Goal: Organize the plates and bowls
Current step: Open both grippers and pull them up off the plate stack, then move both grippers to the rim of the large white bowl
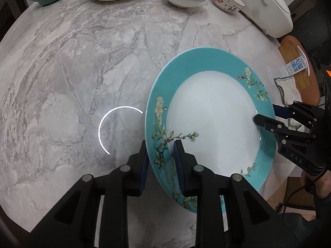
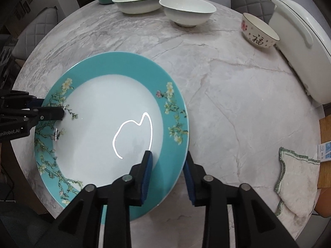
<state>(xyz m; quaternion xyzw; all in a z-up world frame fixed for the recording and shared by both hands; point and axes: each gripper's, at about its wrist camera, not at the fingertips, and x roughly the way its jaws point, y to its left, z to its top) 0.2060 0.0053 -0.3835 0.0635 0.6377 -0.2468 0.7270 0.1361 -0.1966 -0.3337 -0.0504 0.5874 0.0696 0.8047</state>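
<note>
The teal-rimmed plate (image 1: 211, 124) lies on the marble surface (image 1: 82, 62), filling the lower right of the left wrist view and the lower left of the right wrist view. The left gripper (image 1: 161, 146) straddles the plate's flowered rim, jaws narrowly parted, one pad outside the edge and one over the white well; whether they press I cannot tell. The right gripper (image 2: 168, 157) straddles the opposite rim, jaws clearly apart, the outer pad off the edge. White bowls (image 2: 187, 10) stand along the upper edge.
</note>
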